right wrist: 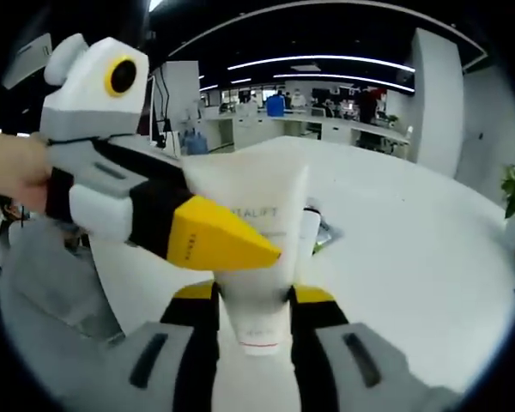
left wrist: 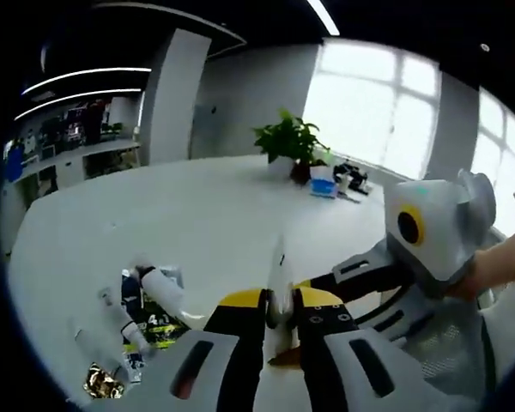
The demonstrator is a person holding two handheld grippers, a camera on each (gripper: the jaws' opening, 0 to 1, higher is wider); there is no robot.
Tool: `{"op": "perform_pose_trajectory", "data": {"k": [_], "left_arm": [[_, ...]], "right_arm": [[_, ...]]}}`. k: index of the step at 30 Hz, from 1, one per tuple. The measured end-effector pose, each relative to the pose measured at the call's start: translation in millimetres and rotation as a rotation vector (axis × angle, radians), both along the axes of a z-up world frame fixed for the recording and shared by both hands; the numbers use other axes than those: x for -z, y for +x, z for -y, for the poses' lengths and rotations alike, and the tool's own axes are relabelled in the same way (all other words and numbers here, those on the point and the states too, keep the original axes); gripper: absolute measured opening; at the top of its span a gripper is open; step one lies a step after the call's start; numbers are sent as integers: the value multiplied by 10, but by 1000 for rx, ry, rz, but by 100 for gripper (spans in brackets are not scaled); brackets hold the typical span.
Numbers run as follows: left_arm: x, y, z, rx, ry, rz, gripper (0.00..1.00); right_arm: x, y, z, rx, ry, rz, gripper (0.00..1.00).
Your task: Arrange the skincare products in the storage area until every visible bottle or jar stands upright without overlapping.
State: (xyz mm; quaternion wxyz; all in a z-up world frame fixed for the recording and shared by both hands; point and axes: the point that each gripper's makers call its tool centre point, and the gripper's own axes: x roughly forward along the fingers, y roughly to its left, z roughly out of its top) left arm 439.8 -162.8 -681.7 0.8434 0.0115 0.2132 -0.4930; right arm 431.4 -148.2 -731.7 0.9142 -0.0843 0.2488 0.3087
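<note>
A white tube (right wrist: 259,215) printed with grey letters hangs above the table, wide crimped end away from me and cap end (right wrist: 262,339) towards me in the right gripper view. My right gripper (right wrist: 256,296) is shut on its narrow lower part. My left gripper (right wrist: 240,245) comes in from the left, its yellow jaw lying across the tube's middle. In the left gripper view the tube (left wrist: 278,275) shows edge-on, and my left gripper (left wrist: 279,302) is shut on it. My right gripper (left wrist: 326,281) reaches it from the right. Other skincare products (left wrist: 154,313) lie on the table at lower left.
The white table (left wrist: 206,215) is wide and round. A potted plant (left wrist: 292,142) and small items (left wrist: 330,184) stand at its far side. A gold foil piece (left wrist: 103,382) lies by the products. A white bottle (right wrist: 310,232) stands behind the tube. A person's hand (right wrist: 9,180) holds the left gripper.
</note>
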Motion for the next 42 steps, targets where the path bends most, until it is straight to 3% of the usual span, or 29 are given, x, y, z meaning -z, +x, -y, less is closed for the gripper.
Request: {"op": "perform_pose_trajectory", "data": {"k": [9, 17, 29, 42], "left_arm": [[-19, 122, 265, 225, 60, 56, 9], [10, 164, 531, 432, 115, 132, 9], [4, 416, 477, 436, 125, 119, 10], [9, 534, 505, 465, 124, 110, 10]], "right_arm": [[-20, 217, 221, 145, 29, 56, 32], [29, 400, 421, 197, 53, 73, 33], [47, 637, 389, 212, 57, 92, 32], [50, 760, 419, 228, 57, 99, 32]]}}
